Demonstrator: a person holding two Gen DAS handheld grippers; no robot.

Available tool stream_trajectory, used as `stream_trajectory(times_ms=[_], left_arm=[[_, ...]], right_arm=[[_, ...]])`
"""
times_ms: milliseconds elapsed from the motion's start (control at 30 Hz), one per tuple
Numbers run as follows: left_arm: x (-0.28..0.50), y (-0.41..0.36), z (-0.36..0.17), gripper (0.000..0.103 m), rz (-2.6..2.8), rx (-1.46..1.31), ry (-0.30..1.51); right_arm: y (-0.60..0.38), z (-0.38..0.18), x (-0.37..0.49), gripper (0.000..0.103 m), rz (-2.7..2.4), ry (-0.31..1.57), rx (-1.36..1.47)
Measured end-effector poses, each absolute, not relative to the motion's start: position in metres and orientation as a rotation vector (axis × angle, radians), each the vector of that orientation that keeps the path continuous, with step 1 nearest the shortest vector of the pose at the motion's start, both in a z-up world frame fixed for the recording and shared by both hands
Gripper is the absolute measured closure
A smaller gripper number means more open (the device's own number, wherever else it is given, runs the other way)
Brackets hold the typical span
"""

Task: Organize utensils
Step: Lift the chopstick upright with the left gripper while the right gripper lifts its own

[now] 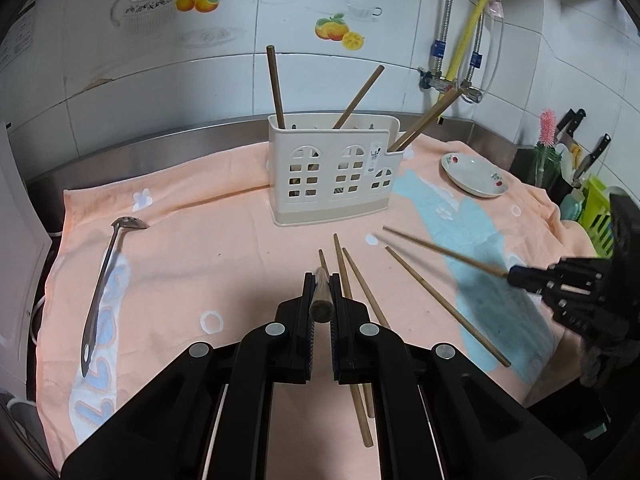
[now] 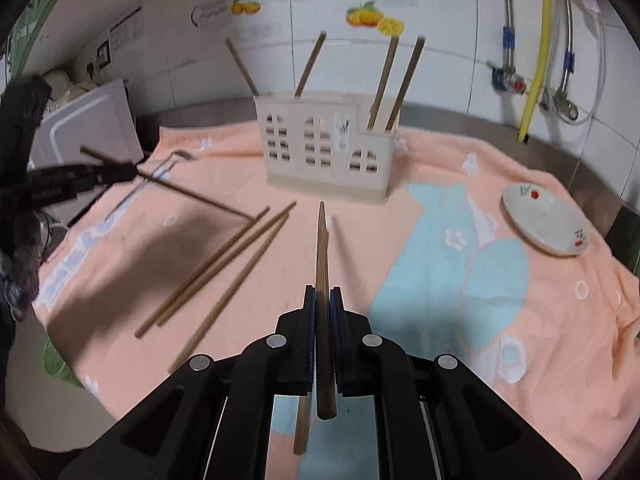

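A cream utensil holder (image 1: 332,172) with window cut-outs stands on the peach towel (image 1: 200,264), several brown chopsticks upright in it; it also shows in the right wrist view (image 2: 324,152). My left gripper (image 1: 321,280) is shut on a chopstick (image 1: 320,300) whose tip points toward the holder. My right gripper (image 2: 322,294) is shut on another chopstick (image 2: 322,280), held above the towel; it shows in the left wrist view (image 1: 516,274). Three loose chopsticks (image 2: 224,264) lie on the towel in front of the holder. A slotted metal spoon (image 1: 104,280) lies at the left.
A white saucer (image 1: 474,176) with red flowers sits at the right of the holder. A knife block (image 1: 560,160) and a green rack (image 1: 600,216) stand off the towel's right edge. A white appliance (image 2: 88,128) stands at the left. The tiled wall and pipes (image 1: 460,40) are behind.
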State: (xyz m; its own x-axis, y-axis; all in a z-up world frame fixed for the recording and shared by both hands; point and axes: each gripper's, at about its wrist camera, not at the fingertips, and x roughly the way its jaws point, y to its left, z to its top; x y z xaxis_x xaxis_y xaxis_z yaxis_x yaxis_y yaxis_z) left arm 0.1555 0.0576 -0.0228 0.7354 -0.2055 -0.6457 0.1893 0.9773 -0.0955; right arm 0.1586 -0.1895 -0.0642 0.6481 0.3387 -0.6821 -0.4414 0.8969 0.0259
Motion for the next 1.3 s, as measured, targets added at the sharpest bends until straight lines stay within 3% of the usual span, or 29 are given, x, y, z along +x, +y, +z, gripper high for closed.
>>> stream_trajectory(times_ms=[700, 1033, 1200, 1300], left_arm=[[0.16, 0.059, -0.022, 0.097, -0.218, -0.039, 0.711], [0.16, 0.059, -0.023, 0.097, -0.217, -0.037, 0.713], [0.16, 0.059, -0.023, 0.097, -0.213, -0.038, 0.717], [0.16, 0.059, -0.023, 0.097, -0.213, -0.035, 0.718]], right_arm=[[-0.195, -0.053, 0.171, 0.096, 0.446, 0.69, -0.046], [-0.207, -0.101, 0.161, 0.095, 0.434, 0.825, -0.085], [-0.215, -0.116, 0.158, 0.084, 0.421, 0.859, -0.08], [-0.216, -0.123, 0.157, 0.084, 0.414, 0.871, -0.093]])
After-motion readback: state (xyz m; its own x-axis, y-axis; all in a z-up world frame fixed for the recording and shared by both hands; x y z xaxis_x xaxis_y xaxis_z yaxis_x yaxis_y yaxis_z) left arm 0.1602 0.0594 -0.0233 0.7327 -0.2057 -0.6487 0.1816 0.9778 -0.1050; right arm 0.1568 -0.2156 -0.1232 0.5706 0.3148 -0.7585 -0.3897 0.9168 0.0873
